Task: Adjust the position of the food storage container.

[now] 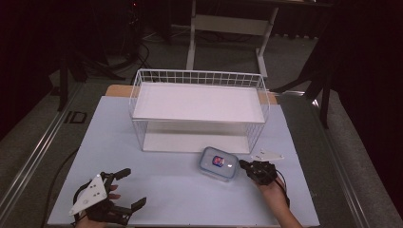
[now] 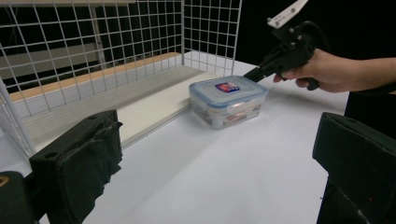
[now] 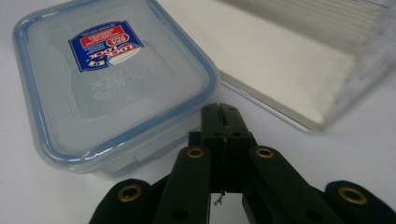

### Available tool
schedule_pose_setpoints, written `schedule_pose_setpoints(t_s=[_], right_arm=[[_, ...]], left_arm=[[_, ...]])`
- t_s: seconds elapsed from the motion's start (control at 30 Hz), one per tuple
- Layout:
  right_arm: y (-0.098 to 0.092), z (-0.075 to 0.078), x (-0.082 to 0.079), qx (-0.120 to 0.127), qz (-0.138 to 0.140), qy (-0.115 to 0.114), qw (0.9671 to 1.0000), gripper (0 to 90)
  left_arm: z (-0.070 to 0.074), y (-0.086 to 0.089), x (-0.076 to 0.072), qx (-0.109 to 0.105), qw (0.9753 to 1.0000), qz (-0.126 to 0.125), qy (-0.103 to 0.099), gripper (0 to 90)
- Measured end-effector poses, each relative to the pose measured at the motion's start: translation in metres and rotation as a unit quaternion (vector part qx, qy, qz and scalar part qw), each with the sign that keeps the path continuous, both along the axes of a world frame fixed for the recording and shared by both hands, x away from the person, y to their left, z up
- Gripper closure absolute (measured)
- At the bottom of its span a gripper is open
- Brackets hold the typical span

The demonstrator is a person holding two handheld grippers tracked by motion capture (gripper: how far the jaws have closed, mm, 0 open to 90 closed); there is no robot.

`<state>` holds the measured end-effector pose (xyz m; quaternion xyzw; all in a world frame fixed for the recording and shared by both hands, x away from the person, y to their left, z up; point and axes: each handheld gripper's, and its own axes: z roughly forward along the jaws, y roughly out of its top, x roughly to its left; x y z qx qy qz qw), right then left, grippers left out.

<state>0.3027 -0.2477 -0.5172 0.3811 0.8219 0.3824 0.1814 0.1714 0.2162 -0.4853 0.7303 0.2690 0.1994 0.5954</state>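
The box point(image 1: 218, 163) sits on the table just in front of the rack point(image 1: 198, 110), unlifted, the right gripper point(image 1: 243, 165) pinched closed at its edge, the left gripper point(image 1: 129, 188) wide and idle.

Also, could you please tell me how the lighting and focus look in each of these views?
High view: table lit, surroundings dark, glare on the container lid. Left gripper view: the left hand-held gripper jaws are soft, the container sharp. Right gripper view: the wire rack is blurred, the shut right hand-held gripper sharp.
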Motion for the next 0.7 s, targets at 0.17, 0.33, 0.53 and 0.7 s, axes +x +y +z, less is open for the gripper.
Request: schedule_pose_setpoints(t_s=[0.17, 0.33, 0.53, 0.7], right_arm=[[0.019, -0.001, 0.007, 0.000, 0.016, -0.008, 0.9998, 90.0], [0.036, -0.003, 0.014, 0.009, 0.025, -0.013, 0.9996, 90.0], [0.045, -0.002, 0.017, 0.002, 0.023, -0.025, 0.9994, 90.0], [0.039, 0.001, 0.005, -0.012, 0.022, -0.022, 0.9994, 90.0]], left_arm=[[0.000, 0.000, 0.000, -0.002, 1.0000, 0.001, 0.001, 2.3], [-0.001, -0.001, 0.000, 0.000, 1.0000, -0.003, 0.003, 2.3], [-0.001, -0.001, -0.001, -0.001, 1.0000, -0.004, 0.003, 2.3], [-0.001, 0.000, 0.000, -0.001, 1.0000, -0.002, 0.005, 2.3]])
